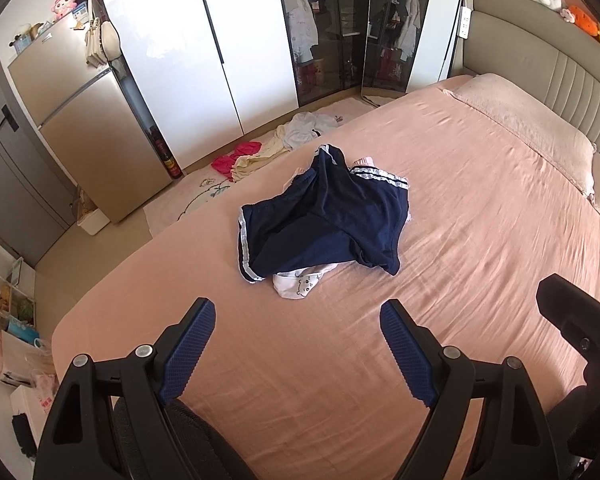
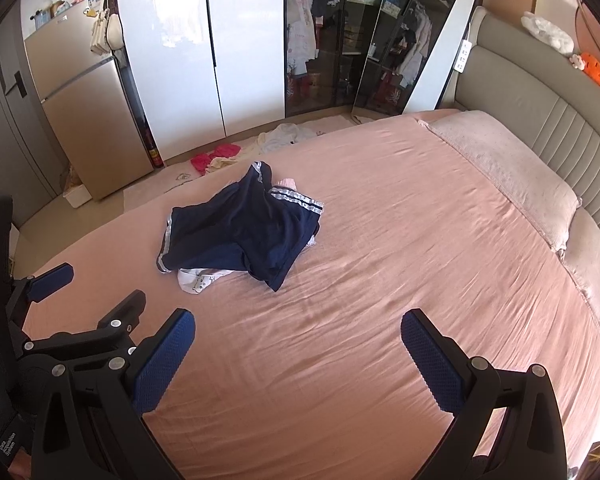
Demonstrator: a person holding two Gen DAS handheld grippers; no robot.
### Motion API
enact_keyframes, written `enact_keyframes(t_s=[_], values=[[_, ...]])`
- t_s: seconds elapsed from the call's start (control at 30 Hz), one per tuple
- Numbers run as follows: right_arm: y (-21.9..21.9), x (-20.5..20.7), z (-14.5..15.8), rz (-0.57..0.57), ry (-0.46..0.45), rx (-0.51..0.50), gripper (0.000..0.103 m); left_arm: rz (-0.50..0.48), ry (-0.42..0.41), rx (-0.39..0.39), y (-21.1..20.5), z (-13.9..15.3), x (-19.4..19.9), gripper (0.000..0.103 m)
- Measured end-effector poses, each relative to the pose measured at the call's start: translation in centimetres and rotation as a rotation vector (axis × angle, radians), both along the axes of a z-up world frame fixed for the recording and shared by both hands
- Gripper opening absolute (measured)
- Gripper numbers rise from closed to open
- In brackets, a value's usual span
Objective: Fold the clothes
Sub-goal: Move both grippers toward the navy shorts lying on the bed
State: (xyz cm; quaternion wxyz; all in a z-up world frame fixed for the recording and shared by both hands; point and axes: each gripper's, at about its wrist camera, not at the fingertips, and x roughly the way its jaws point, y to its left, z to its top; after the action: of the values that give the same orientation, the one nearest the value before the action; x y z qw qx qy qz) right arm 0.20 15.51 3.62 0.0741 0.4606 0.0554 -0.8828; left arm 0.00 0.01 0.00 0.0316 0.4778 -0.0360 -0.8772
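Both tools stand wide and hold nothing — the left gripper (image 1: 296, 312) and the right gripper (image 2: 298, 322) hover over the near part of the pink bed (image 2: 420, 220). The navy shorts (image 1: 324, 216) lie crumpled toward the bed's far left edge, on top of a white garment (image 1: 296, 284) — well apart from both grippers

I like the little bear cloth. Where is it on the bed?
The white bear cloth peeks out from under the near edge of the navy shorts in the middle of the pink bed, ahead of both open grippers.
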Motion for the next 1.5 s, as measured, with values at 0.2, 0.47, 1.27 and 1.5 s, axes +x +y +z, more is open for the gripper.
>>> enact_keyframes(t_s=[0.2, 0.47, 1.27, 1.5], values=[[0.3, 0.0, -0.1, -0.001, -0.002, -0.007, 0.103, -0.006, 0.018, -0.025, 0.3, 0.1, 0.2, 0.085], [-0.3, -0.9, -1.8, 0.006, 0.005, -0.023, 0.103, -0.024, 0.006, -0.023, 1.0, -2.2, -1.2, 0.085], [-2.4, -13.0, -10.5, -0.010, -0.073, -0.067, 0.103, 0.018, -0.028, 0.004, -3.4, -8.2, -11.6, 0.085], [-3.7, -15.3, -13.2, 0.019, -0.119, -0.119, 0.091, 0.042, -0.053, 0.013, -4.6, -10.1, -14.5, 0.085]])
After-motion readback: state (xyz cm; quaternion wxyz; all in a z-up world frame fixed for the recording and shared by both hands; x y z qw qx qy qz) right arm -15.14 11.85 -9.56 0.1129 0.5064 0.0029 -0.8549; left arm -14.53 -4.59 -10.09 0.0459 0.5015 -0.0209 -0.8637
